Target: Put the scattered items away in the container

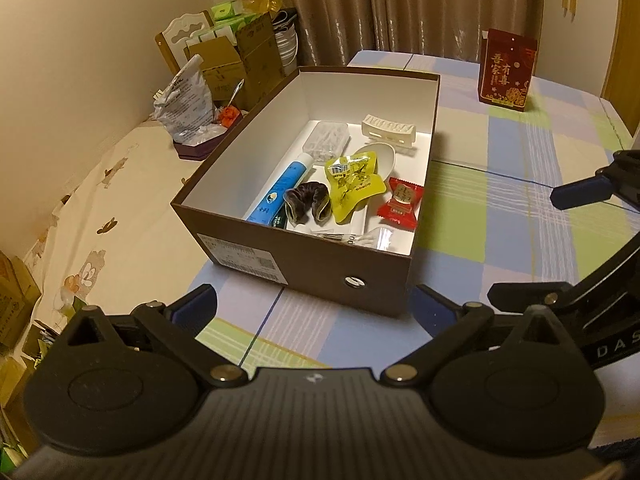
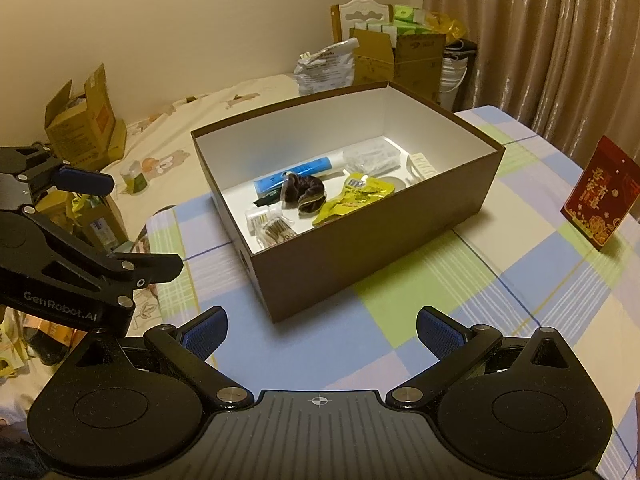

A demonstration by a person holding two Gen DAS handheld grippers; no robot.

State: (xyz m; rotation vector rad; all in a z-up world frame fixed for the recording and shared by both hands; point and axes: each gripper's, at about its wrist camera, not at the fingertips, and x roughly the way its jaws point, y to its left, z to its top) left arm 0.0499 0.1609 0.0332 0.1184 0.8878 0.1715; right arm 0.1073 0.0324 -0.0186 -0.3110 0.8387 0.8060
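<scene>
A brown open box [image 1: 320, 276] [image 2: 360, 256] with a white inside stands on the checked tablecloth. In it lie a blue tube [image 1: 280, 188] [image 2: 296, 176], a dark scrunchie [image 1: 308, 202] [image 2: 302, 194], a yellow snack pack [image 1: 354, 184] [image 2: 356, 198], a red candy [image 1: 400, 202], a white spoon [image 1: 380, 154], a white clip [image 1: 388, 130], a clear case [image 1: 326, 138] and cotton swabs [image 2: 272, 224]. My left gripper [image 1: 316, 306] is open and empty, before the box's near wall. My right gripper [image 2: 320, 328] is open and empty, before the box's corner.
A red gift box [image 1: 506, 70] [image 2: 600, 196] stands on the tablecloth [image 1: 500, 220] [image 2: 460, 292] right of the brown box. Cardboard boxes and bags [image 1: 224, 68] [image 2: 384, 56] pile up at the wall beyond. A cream sheet [image 1: 92, 216] lies to the left.
</scene>
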